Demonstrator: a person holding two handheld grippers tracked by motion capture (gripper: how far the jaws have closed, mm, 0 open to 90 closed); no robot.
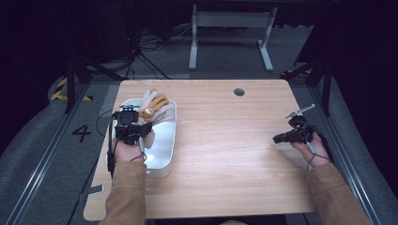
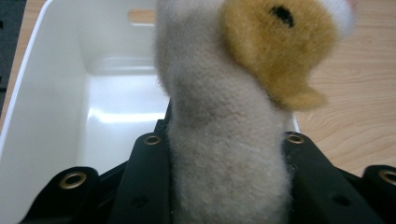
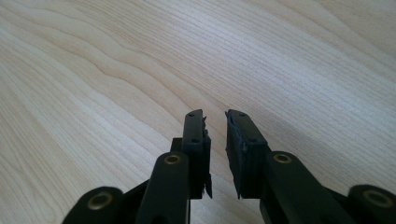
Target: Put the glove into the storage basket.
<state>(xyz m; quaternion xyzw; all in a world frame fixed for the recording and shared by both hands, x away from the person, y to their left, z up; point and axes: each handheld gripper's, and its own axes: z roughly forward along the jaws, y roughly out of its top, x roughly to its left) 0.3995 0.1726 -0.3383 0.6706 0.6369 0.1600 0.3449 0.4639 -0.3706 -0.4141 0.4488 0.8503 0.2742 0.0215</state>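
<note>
The left tool [image 1: 133, 123] grips a plush toy [image 1: 153, 108] directly over the white bin [image 1: 162, 154], while the right tool [image 1: 292, 133], jaws narrow and empty, hovers well apart over the bench [image 1: 225, 140]

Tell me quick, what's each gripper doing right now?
Left gripper: shut on the plush toy, above the white bin.
Right gripper: holding nothing, jaws slightly apart over the wooden table.

Fuzzy cloth plush toy [image 2: 224, 140] (beige, tan), glossy white plastic bin [image 2: 56, 116], matt pale wood table [image 3: 116, 70].
</note>
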